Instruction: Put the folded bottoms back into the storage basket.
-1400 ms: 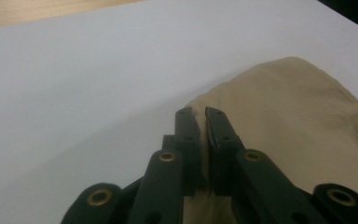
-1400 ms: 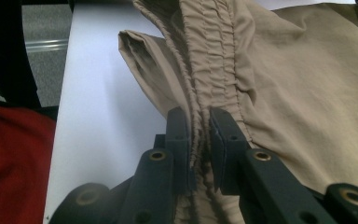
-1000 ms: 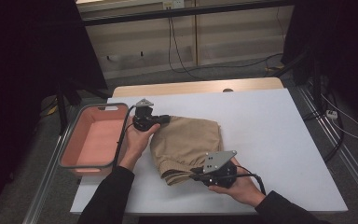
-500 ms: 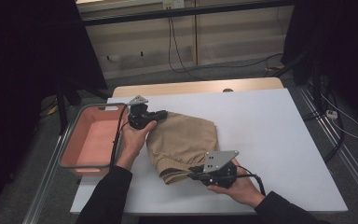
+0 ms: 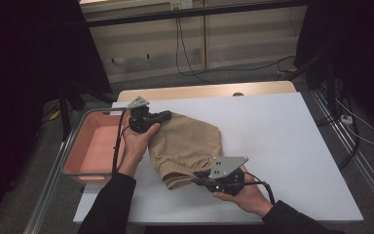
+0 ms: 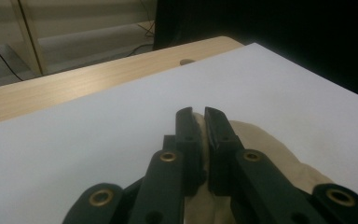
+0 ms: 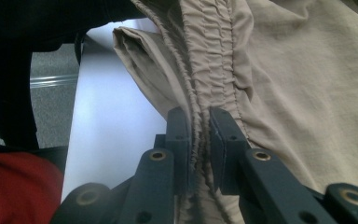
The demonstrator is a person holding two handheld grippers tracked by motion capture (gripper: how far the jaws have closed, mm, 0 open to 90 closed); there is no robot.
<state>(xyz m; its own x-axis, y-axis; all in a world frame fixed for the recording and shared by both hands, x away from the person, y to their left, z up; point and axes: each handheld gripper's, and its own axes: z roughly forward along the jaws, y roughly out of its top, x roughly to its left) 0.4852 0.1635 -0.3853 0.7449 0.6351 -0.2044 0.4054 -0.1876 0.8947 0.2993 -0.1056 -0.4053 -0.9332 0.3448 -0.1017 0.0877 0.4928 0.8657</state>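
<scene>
The tan garment (image 5: 187, 146) carries no label, brand or writing that I can read. It is a light khaki cloth piece, soft and crumpled, with a gathered elastic band (image 7: 214, 51) stitched in rows along one edge. It lies bunched on the white counter (image 5: 282, 141), toward its left half, just beside the pink tray (image 5: 90, 148) that sits off the counter's left edge.

My left tongs (image 5: 161, 116) are clenched on the far corner of the garment. In the left gripper view the two black jaws stand nearly together with a thin fold of the tan cloth (image 6: 203, 135) pinched between them, and the cloth spreads out behind the jaws to the right. My left hand (image 5: 139, 139) reaches forward from a dark sleeve, and the tongs point to the right across the counter, roughly level.

My right tongs (image 5: 198, 175) grip the near edge of the garment. In the right gripper view the jaws are clamped on the gathered band, which runs up between them. My right hand (image 5: 241, 195) sits low at the near edge of the counter, the tongs pointing left, with the grey plate (image 5: 229, 165) on top.
</scene>
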